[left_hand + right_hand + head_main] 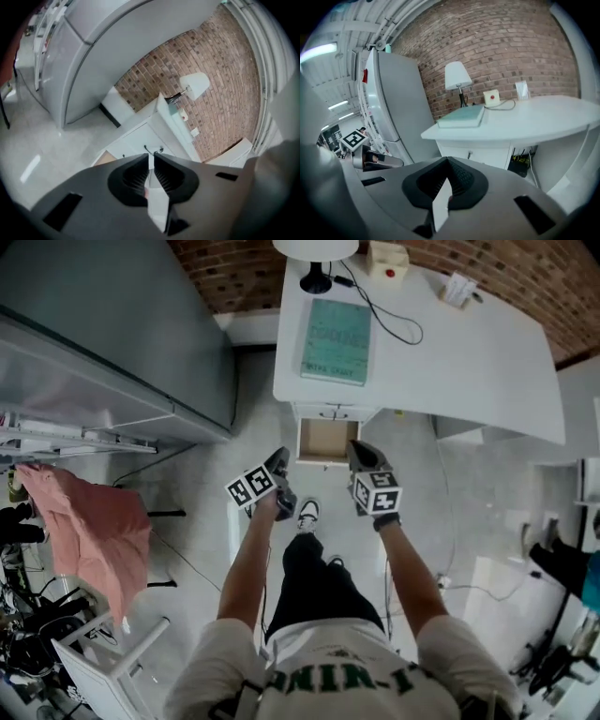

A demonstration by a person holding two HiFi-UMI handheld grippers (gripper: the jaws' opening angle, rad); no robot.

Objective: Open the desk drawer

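A white desk stands against a brick wall. Under its left end, the desk drawer is pulled out and its tan inside shows. In the left gripper view the drawer lies low, just left of the jaws. My left gripper hovers in the air in front of the drawer's left side, and its jaws stand shut with only a thin slit and nothing between them. Off the drawer's right side, my right gripper is also held in the air, shut and empty. Neither touches the drawer.
On the desk lie a teal book, a lamp, a small box with a red button and a black cable. A tall grey cabinet stands left. A pink cloth hangs lower left. My shoe is below the drawer.
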